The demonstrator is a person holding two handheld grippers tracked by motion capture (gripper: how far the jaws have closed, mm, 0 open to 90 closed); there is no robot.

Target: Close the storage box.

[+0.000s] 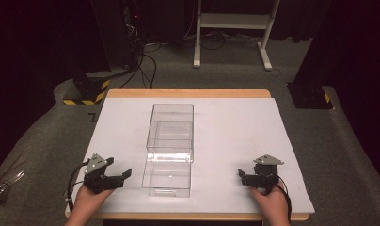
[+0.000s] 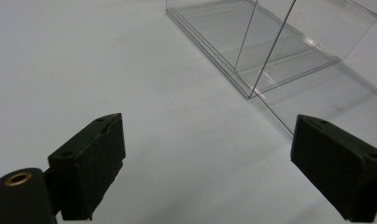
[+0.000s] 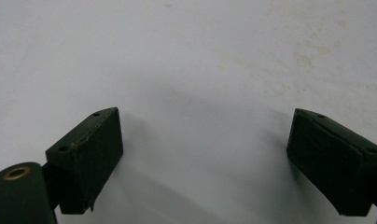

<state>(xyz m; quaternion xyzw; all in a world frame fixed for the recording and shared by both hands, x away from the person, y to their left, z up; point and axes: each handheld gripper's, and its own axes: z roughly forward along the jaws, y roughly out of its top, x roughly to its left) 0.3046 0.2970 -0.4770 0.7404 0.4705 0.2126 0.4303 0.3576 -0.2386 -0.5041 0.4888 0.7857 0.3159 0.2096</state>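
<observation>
At the bottom edge of the high view, nearest the camera, 2 hands come in, the left hand (image 1: 87,200) at lower left and the right hand (image 1: 272,202) at lower right, each holding a black 2-jaw gripper low over the sheet. The largest thing is the wooden table (image 1: 188,92), its top covered almost wholly by a white sheet (image 1: 235,132) that fills the middle of the frame. On the sheet, at centre, lies a clear plastic box (image 1: 171,129), long and rectangular, with a clear drawer (image 1: 167,176) drawn partly out of its near end toward the bottom of the frame. The left gripper (image 1: 124,175) sits at lower left, just beside the drawer's left side but apart from it, its jaws spread wide and holding nothing. In the left gripper view its jaws rise from the 2 bottom corners with bare sheet between them, and the box (image 2: 280,42) runs across the upper right of the frame, its near clear wall passing close to the right-hand jaw. The right gripper (image 1: 241,175) sits at lower right, well apart from the box, pointing toward it. In the right gripper view its jaws also stand wide apart, empty, over faintly stained white sheet (image 3: 200,70).
</observation>
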